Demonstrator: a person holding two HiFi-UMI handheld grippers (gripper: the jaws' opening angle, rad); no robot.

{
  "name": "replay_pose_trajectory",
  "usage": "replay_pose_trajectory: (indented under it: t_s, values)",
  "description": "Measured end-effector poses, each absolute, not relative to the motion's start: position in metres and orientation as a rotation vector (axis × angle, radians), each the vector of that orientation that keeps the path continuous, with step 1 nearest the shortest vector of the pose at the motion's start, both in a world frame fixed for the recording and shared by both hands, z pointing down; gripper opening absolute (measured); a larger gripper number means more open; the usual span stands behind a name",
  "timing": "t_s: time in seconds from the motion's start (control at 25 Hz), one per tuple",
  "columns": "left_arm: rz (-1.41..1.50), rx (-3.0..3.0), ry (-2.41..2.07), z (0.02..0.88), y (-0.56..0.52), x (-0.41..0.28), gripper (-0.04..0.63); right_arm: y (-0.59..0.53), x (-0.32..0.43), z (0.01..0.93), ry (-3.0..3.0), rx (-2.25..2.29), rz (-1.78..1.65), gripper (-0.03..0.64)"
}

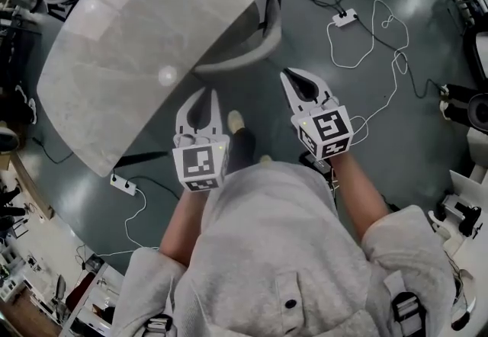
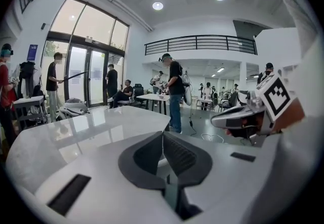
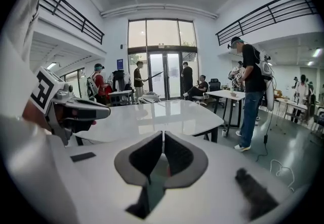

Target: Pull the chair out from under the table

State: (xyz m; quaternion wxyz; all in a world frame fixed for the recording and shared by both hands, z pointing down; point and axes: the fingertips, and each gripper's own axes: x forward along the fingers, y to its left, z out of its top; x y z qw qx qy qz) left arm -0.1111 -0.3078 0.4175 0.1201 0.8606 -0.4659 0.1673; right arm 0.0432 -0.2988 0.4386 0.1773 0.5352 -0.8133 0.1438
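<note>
A large glossy white table (image 1: 145, 46) fills the upper left of the head view. A pale curved chair (image 1: 242, 49) is tucked under its right edge, mostly hidden by the tabletop. My left gripper (image 1: 206, 93) is shut and empty, its tip at the table's near edge. My right gripper (image 1: 287, 73) is also shut and empty, over the floor just right of the chair. In the left gripper view the shut left gripper (image 2: 163, 134) points across the tabletop (image 2: 76, 132), and the right gripper (image 2: 238, 116) shows beside it. In the right gripper view the shut right gripper (image 3: 163, 134) faces the table (image 3: 167, 114).
A white power strip (image 1: 345, 17) with looping cables lies on the dark floor at the upper right; another power strip (image 1: 123, 184) lies near my left side. A person in black (image 3: 250, 96) stands beyond the table, with other people, tables and chairs further back. Equipment lines the right edge.
</note>
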Motion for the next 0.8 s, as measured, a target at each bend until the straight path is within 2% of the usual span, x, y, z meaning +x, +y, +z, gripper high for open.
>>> replay_pose_trajectory:
  t_s: [0.8]
  values:
    - [0.583, 2.502, -1.252, 0.45, -0.361, -0.095, 0.016, -0.352, 0.055, 0.476, -2.189, 1.291, 0.345, 0.029]
